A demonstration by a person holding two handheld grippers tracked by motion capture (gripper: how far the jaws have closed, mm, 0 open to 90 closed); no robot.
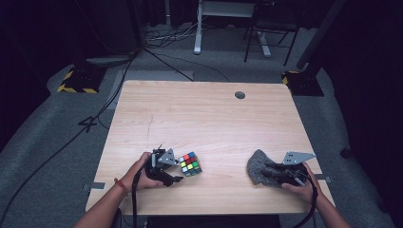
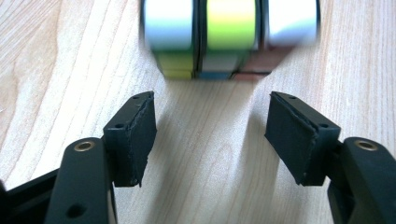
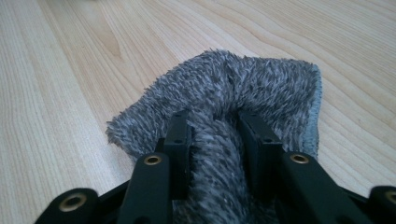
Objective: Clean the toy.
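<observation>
Left side: left gripper [image 1: 177,172] is in the person's left hand [image 1: 138,173], low over the wooden table [image 1: 204,118] near its front edge. In the left gripper view its jaws stand spread with bare wood between them, gripping nothing. The Rubik's cube [image 2: 229,37] sits just ahead of the pads, apart from them, and looks blurred.

Cube, high view [image 1: 190,164]: rests flat on the table just right of the left gripper.
- Handling (judgement): rigid, light, with smooth plastic faces that may slip.
- Layers can twist under off-centre pressure.
- Best hold: two opposite flat faces, pads centred and square, not across a corner.

Right side: grey shaggy cloth [image 1: 256,164] lies bunched near the front right edge, well apart from the cube. The right gripper [image 1: 273,172] lies on it. In the right gripper view the jaws flank a raised ridge of the pile [image 3: 243,84], and the pads [image 3: 180,140] touch it on both sides: a pinch, though not a tight one.

Cloth handling (judgement): soft, limp, very light, with no breakage risk. It will sag and trail when lifted, so hold a gathered fold rather than a single edge.
</observation>
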